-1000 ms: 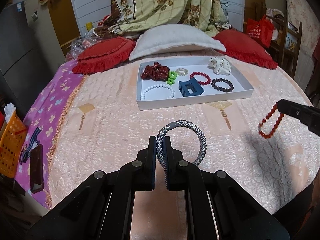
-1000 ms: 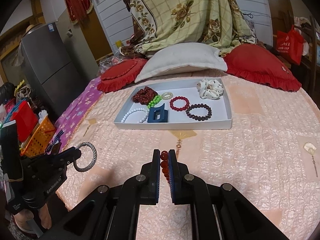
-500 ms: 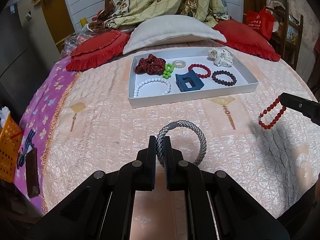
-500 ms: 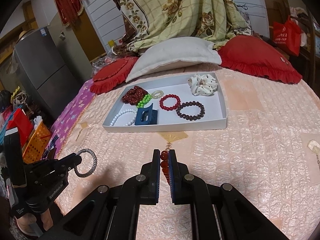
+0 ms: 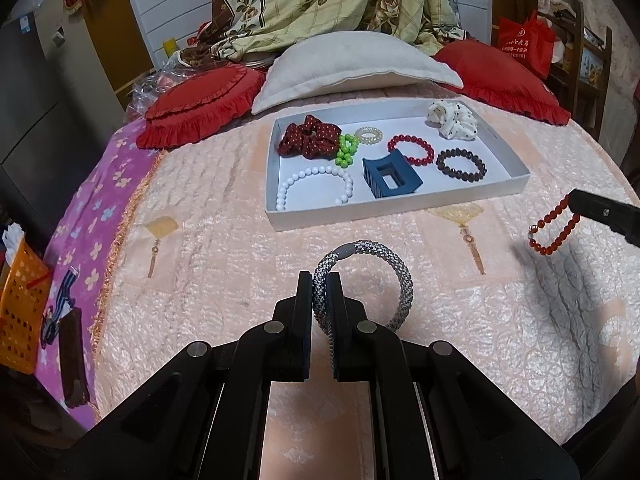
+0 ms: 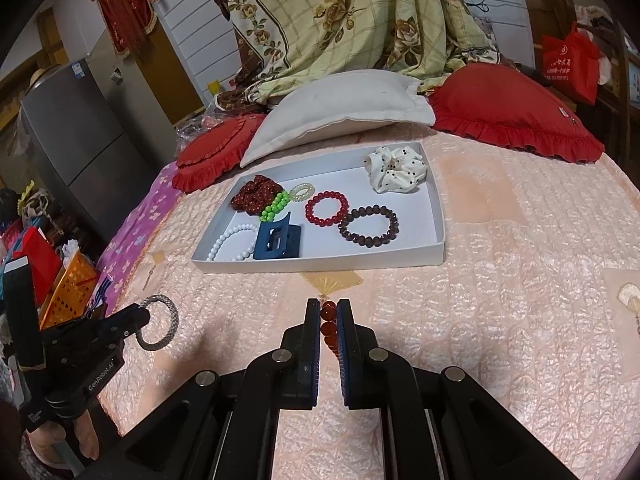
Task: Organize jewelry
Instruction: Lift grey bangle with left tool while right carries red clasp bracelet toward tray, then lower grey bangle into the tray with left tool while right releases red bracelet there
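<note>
Bracelets hanging light and floppy, likely slippery; left gripper (image 5: 320, 300) pinching silver band (image 5: 400, 268) closed; right gripper (image 6: 329, 320) clamping orange beads (image 6: 329, 314); tray (image 5: 400, 210) far.

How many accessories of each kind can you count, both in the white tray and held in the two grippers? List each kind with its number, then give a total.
Bead bracelets: 5 (white, green, red, dark brown, orange-red in the right gripper)
Woven silver bracelet, in the left gripper: 1
Scrunchies: 2 (maroon, cream dotted)
Clear coil hair tie: 1
Blue claw clip: 1
Total: 10
</note>
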### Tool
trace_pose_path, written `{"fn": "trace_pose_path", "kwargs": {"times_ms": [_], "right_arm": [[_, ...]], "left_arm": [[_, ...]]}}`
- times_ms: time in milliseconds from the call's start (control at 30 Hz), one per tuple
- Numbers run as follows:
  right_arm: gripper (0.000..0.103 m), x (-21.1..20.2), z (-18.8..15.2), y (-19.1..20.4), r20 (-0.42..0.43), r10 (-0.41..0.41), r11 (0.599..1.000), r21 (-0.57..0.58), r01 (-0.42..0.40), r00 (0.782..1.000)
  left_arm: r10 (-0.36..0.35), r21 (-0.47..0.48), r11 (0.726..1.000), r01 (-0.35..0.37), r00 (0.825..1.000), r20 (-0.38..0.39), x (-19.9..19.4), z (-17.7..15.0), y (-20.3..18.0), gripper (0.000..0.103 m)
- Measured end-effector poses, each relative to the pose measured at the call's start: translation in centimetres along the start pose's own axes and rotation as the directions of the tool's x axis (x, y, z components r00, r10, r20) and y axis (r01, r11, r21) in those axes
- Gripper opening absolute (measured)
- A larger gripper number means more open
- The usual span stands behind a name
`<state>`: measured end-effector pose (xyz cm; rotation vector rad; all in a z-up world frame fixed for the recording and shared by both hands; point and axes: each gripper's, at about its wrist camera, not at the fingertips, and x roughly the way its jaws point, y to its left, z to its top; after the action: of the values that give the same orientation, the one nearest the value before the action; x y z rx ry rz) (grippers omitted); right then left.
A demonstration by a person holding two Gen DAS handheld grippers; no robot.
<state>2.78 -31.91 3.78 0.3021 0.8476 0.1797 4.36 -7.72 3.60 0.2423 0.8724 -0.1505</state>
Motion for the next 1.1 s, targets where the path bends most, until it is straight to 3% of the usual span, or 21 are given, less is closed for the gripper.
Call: {"fn": "trace_pose_path", "kwargs": {"times_ms": [233, 433, 633, 800, 1100], "right_arm": [[0.007, 0.4, 2.2, 0.0, 0.001, -0.018, 0.999, -0.041, 0.018, 1.0], [0.007, 1.3, 5.4, -0.1, 0.013, -0.031, 0.997, -0.075, 0.032, 0.999], [0.007, 4.0, 8.7, -0.9, 0.0, -0.064, 0.994, -0.092, 0.064, 0.998], [0.007, 6.9, 10.8, -2.3, -0.038, -0.068, 0.996, -0.068, 0.065, 0.997], [0.007, 11.4, 13.9, -4.3, -0.065, -0.078, 0.997, -0.031, 0.076, 0.995]], "left_arm": [[-0.103, -0.012, 0.995, 0.103, 0.995, 0.007, 0.0, 3.3, 1.0, 0.005], [-0.197, 0.02, 0.98, 0.197, 0.98, 0.01, 0.7, 8.1, 0.9, 0.005], [-0.197, 0.116, 0.975, 0.191, 0.98, 0.039, 2.9, 13.5, -0.8, 0.005], [-0.186, 0.15, 0.972, 0.184, 0.983, 0.0, 7.8, 17.4, -2.9, 0.005], [-0.181, 0.107, 0.975, 0.194, 0.977, -0.115, 17.6, 21.4, -5.8, 0.005]]}}
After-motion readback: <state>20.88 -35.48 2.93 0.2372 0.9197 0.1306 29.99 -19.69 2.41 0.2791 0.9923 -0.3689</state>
